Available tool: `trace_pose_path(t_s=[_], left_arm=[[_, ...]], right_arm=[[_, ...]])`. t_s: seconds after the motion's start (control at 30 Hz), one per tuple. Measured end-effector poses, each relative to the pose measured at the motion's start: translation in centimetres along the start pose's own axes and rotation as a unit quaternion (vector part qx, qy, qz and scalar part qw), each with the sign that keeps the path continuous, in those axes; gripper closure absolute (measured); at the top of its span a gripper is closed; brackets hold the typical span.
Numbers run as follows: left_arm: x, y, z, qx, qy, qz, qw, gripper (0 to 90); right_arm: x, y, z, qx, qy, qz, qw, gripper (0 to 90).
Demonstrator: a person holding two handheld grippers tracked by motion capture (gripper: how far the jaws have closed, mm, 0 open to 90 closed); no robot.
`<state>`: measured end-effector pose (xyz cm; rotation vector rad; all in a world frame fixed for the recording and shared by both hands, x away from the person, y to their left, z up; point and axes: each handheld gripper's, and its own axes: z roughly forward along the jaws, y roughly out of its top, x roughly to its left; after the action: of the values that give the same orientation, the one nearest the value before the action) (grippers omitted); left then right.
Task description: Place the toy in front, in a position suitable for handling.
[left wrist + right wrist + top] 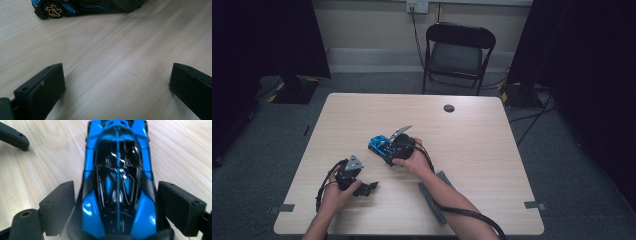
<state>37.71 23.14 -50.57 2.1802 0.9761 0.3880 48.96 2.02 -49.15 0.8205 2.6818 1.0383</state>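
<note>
High view, toy car: we see the blue and black toy car (380, 145) lying near the middle of the counter (472, 150), its long axis running from upper left to lower right.
High view, right tool: the right tool (393, 148) sits at the car's lower-right end, the hand behind it; it is plainly the nearer of the two.
High view, left tool: the left tool (371, 188) rests low on the counter, below and a little left of the car, apart from it.
High view, room: we find bare wood on every side of the car, the counter's edges well off, a round hole (449, 108) farther back and a grey strip (432, 192) under the right forearm.
Left gripper view, left tool: the left tool (117, 85) stands wide with only bare wood between its jaws.
Left gripper view, toy car: the toy car (82, 7) lies ahead, side-on, one orange-spoked wheel (53, 10) showing.
Right gripper view, right tool: the right tool (116, 203) straddles the car's near end, jaws spread to either flank; we judge them beside the body or barely touching, not yet pressed in.
Right gripper view, toy car: the toy car (118, 170) points straight away along the tool's own line.
Our reading: closing across the car's width is what the next move turns on.
</note>
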Motion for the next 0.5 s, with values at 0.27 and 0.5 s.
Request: trace_pose_path(t_s=[0.27,0.5], left_arm=[[0.0,0.0,0.0,0.0,0.0,0.0,1.0,0.0],[0.0,0.0,0.0,0.0,0.0,0.0,1.0,0.0]], right_arm=[[0.02,-0.52,-0.02,0.001,-0.001,0.002,1.0,15.5],[0.07,-0.75,0.01,0.002,-0.012,-0.012,0.9999,16.8]])
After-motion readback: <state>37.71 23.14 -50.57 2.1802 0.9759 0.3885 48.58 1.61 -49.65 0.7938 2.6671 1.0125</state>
